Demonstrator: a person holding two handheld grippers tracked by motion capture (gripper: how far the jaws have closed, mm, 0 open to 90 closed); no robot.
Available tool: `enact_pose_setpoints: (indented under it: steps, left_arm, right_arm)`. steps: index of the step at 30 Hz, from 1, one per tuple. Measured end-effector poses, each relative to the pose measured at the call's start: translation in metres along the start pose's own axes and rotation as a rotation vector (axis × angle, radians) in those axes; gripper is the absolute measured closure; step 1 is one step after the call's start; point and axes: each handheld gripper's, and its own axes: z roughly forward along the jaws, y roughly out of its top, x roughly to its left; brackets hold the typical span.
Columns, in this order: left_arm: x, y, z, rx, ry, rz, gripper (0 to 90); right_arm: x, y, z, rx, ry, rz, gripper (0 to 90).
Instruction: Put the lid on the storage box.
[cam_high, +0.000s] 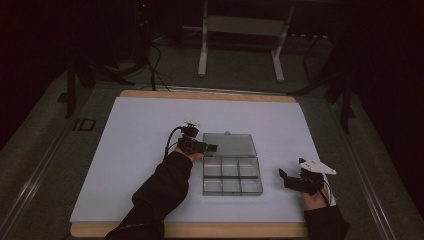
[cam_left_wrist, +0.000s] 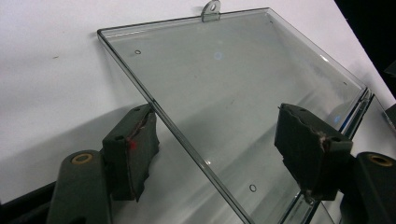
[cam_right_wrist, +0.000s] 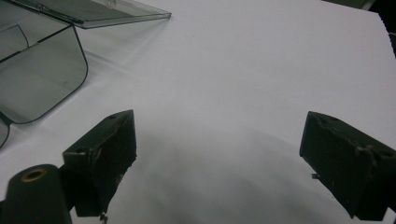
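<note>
A white sheet (cam_high: 150, 150) covers most of a wooden bench (cam_high: 200, 94), whose bare edge shows along the far and near sides. Near the middle of the sheet lies a clear plastic box (cam_high: 232, 177) divided into six small compartments, its lid (cam_high: 229, 144) swung open and lying flat on the sheet on the far side. Beyond the far edge of the bench stands a pale metal frame (cam_high: 240, 45) on a dark floor, with cables (cam_high: 150, 65) trailing to the left; the rest of the room is too dark to make out. Nothing lies between the two hands and the box. The left tongs (cam_high: 210, 147), held by a dark-sleeved arm coming from the near edge, sit at the left edge of the lid. In the left gripper view the tongs (cam_left_wrist: 217, 149) are partly spread and straddle that edge of the lid (cam_left_wrist: 243, 84): one jaw is outside on the white sheet, the other over the clear panel; it is hard to tell whether the pads touch the plastic. A small hanging tab (cam_left_wrist: 211, 10) sticks out from the lid's far rim. The right tongs (cam_high: 284, 175) rest near the right edge of the sheet, apart from the box, spread wide over bare sheet and holding nothing. In the right gripper view, the tongs (cam_right_wrist: 217, 158) face white paper, with a rounded corner of the box (cam_right_wrist: 42, 74) cut off at the upper left.
</note>
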Motion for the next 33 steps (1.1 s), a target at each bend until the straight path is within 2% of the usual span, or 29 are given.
enact_pose_setpoints:
  steps: [4, 7, 9, 12, 16, 21, 25, 28, 33]
  left_arm:
    - [0.003, -0.002, -0.001, -0.021, -0.038, -0.004, 36.8]
    - [0.002, -0.002, -0.002, -0.030, -0.043, 0.014, 38.8]
    - [0.003, -0.001, -0.002, -0.033, -0.061, 0.012, 41.5]
    - [0.002, 0.000, -0.003, -0.032, -0.063, 0.027, 42.6]
    - [-0.001, 0.002, -0.007, -0.048, -0.073, 0.047, 47.5]
    - [-0.002, 0.001, -0.013, -0.060, -0.076, 0.072, 54.6]
    - [-0.003, 0.001, -0.016, -0.067, -0.068, 0.090, 57.1]
    - [-0.005, 0.001, -0.018, -0.073, -0.064, 0.110, 57.9]
    - [-0.007, 0.001, -0.022, -0.080, -0.064, 0.125, 62.1]
  right_arm:
    - [-0.001, 0.000, 0.000, 0.004, -0.001, 0.013, 10.7]
    - [-0.001, 0.001, 0.001, 0.011, 0.001, 0.007, 13.3]
    - [-0.002, 0.002, 0.001, 0.004, 0.022, 0.015, 13.0]
    - [-0.002, 0.004, 0.001, 0.003, 0.041, 0.012, 12.9]
    - [0.000, 0.009, 0.004, 0.029, 0.076, 0.015, 12.9]
    - [0.008, 0.021, 0.007, 0.050, 0.084, -0.018, 12.4]
    - [0.012, 0.033, 0.008, 0.037, 0.102, -0.025, 12.4]
    - [0.014, 0.042, 0.009, 0.013, 0.088, -0.056, 13.2]
    - [0.012, 0.059, 0.014, -0.004, 0.126, -0.013, 12.5]
